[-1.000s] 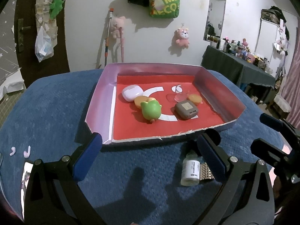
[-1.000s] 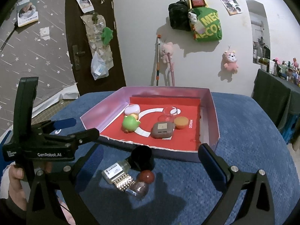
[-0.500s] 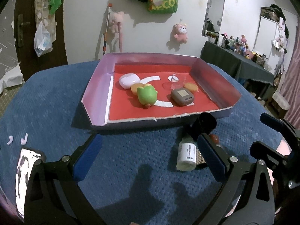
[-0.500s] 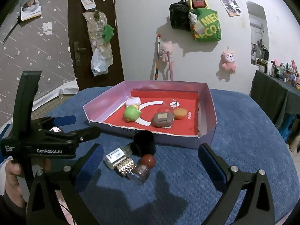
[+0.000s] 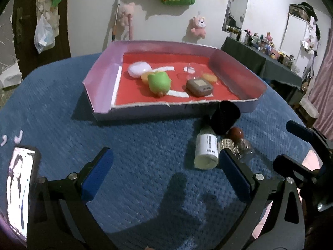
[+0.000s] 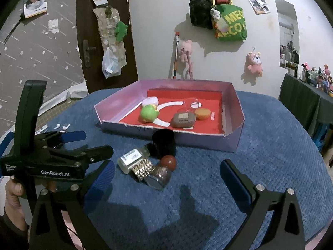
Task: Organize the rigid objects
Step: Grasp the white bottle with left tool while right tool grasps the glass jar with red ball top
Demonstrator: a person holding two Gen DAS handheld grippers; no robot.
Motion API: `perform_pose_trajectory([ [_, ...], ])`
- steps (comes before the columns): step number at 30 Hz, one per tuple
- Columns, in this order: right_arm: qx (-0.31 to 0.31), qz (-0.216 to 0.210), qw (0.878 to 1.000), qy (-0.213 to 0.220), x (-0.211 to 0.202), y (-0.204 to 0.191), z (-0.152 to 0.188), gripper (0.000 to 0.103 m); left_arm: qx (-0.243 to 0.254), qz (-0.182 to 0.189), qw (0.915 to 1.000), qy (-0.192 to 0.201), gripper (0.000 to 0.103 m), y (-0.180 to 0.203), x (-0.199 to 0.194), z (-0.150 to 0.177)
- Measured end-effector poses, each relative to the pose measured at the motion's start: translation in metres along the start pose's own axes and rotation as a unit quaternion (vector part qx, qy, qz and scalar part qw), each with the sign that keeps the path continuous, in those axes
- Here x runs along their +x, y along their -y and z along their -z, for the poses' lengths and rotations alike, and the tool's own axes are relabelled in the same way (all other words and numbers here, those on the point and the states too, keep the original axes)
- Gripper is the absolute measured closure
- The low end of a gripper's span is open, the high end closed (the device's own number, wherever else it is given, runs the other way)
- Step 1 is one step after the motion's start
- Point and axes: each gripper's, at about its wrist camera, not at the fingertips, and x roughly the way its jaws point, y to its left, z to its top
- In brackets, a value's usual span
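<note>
- Right wrist view is showing the right gripper [image 6: 167, 179] spread wide and holding nothing, with the loose cluster sitting just above the gap between its blue pads, in the lower middle of the frame.
- Lying in that cluster are a small white bottle [image 6: 133, 159], a metal watch band [image 6: 142, 168], a glass jar [image 6: 159, 176], a red-brown ball [image 6: 169, 162] and a black cup [image 6: 164, 142], all touching or nearly touching one another.
- White bottle's long axis is running from lower left to upper right in this view, its cap end pointing toward the cup; in the left wrist view the bottle [image 5: 206, 149] is lying almost along the line of the fingers, base nearest the camera.
- Left gripper [image 5: 164, 176] is also gaping wide and empty, and the cluster is sitting to the right of its centre, beside its right pad, so the right gripper looks better lined up with it.
- Purple tray [image 6: 234, 137] is standing just beyond the cluster, its near wall close behind the black cup; a lift over that wall seems needed.
- Inside, a green toy [image 6: 148, 114], a brown device [image 6: 183, 120] and an orange lid [image 6: 203, 113] are filling the middle, while the red floor at the right side is looking open.
- Blue cloth [image 6: 270, 145] to the right of the cluster is bare, giving room to approach.
</note>
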Motion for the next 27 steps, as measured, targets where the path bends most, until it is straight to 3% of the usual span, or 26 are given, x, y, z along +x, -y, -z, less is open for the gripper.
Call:
perform_pose_trajectory([
  [8,-0.001,0.019,1.000,-0.021,0.012,0.000,0.011,0.000,-0.006,0.013,0.9997,-0.021,0.000,0.000,0.012,0.006],
  [12,0.002,0.032,0.999,-0.033,0.019,0.004,0.012,0.006,-0.010,0.014,0.9993,-0.034,0.000,-0.002,0.021,0.006],
  [27,0.011,0.020,0.998,-0.065,0.049,0.007,0.023,0.008,-0.005,0.008,0.9991,-0.042,0.000,-0.001,0.034,-0.002],
])
